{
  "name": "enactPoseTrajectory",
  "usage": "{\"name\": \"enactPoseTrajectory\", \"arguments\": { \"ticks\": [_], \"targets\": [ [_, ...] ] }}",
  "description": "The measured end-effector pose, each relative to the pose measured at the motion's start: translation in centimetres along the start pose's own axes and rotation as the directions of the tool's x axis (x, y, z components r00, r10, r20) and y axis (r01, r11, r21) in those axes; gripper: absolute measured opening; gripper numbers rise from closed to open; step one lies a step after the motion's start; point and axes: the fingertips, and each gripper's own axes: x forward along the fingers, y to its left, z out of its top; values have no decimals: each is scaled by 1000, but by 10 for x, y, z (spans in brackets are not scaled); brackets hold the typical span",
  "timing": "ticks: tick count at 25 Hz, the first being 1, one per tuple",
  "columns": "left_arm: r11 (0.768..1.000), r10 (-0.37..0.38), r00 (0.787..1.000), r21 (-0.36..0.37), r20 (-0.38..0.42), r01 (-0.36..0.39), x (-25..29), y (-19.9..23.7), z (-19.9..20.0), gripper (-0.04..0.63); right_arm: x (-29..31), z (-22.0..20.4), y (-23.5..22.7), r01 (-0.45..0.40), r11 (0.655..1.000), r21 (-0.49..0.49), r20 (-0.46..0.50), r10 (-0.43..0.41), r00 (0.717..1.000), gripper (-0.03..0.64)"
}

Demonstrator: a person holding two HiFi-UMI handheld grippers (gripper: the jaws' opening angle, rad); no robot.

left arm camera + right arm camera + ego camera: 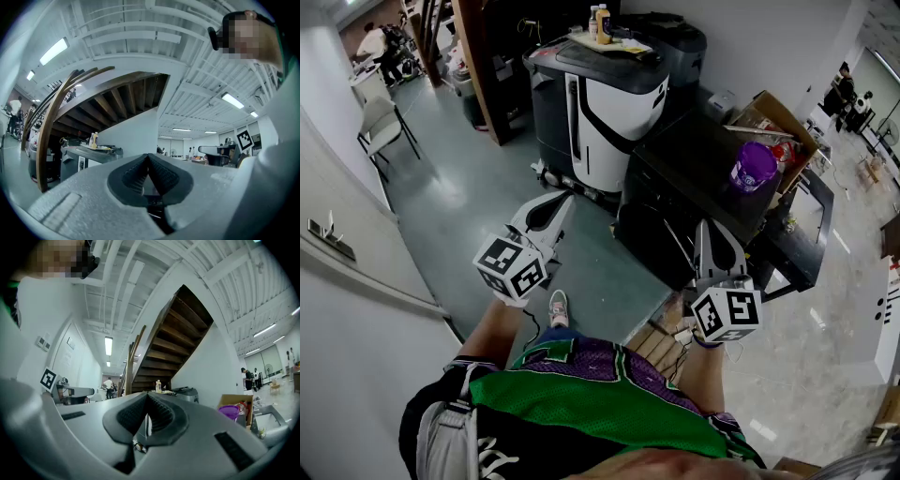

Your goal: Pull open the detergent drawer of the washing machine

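Note:
I stand on a grey-green floor, a step back from a low black appliance [670, 202]; no detergent drawer can be made out on it from here. My left gripper [551, 214] is held level in front of me, jaws shut with nothing between them; in its own view the ribbed pads [136, 174] meet at the left gripper's tip [148, 157]. My right gripper [713, 242] hovers before the appliance's near corner, apart from it, also shut and empty; the right gripper's tip [146, 397] shows its pads pressed together.
A purple tub [754, 167] and an open cardboard box [773, 117] sit on the black appliance. A white-and-black machine [605, 108] with bottles [602, 22] on top stands behind. A chair [384, 122] and a wall are at left, a wooden staircase [173, 343] beyond, people far off.

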Motion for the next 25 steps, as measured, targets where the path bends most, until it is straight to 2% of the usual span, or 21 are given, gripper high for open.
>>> {"name": "enactPoseTrajectory", "arguments": {
  "ticks": [8,12,17,25],
  "targets": [
    [1000,-4,1000,6,-14,4,4,-4,-3,17,-2,1,-2,14,999,-38,0,-14,1000,-2],
    [1000,-12,1000,6,-16,12,8,-8,-5,16,-4,-2,-5,19,999,-28,1,-19,1000,0],
    [1000,-26,999,4,-26,26,16,-14,-10,15,-7,-4,-12,7,1000,30,22,-8,1000,0],
    [999,-41,998,-1,-39,41,27,-20,-18,15,-5,-14,-21,21,1000,19,-7,-21,1000,0]
  ]
}}
